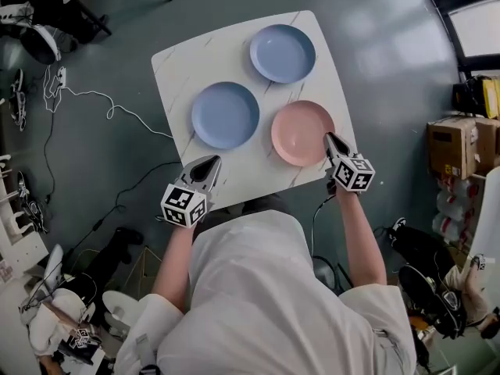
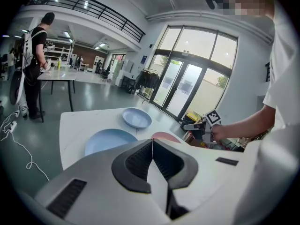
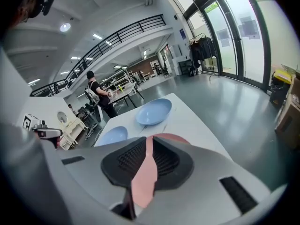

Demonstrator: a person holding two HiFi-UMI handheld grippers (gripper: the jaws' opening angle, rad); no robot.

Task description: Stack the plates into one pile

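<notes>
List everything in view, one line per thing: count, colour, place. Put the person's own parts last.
table: 1, white with marble veins, centre of the floor
far blue plate: 1, light blue, table's far side
near blue plate: 1, light blue, table's left middle
pink plate: 1, pink, table's near right
cable: 1, white, floor left of the table
cardboard boxes: at least 2, brown, floor at right
bystander: 1, dark clothes, at a distant table
left gripper: 1, grey, table's near edge, jaws together, empty
right gripper: 1, grey, over the pink plate's right rim, jaws together
shirt: 1, white, bottom of head view
</notes>
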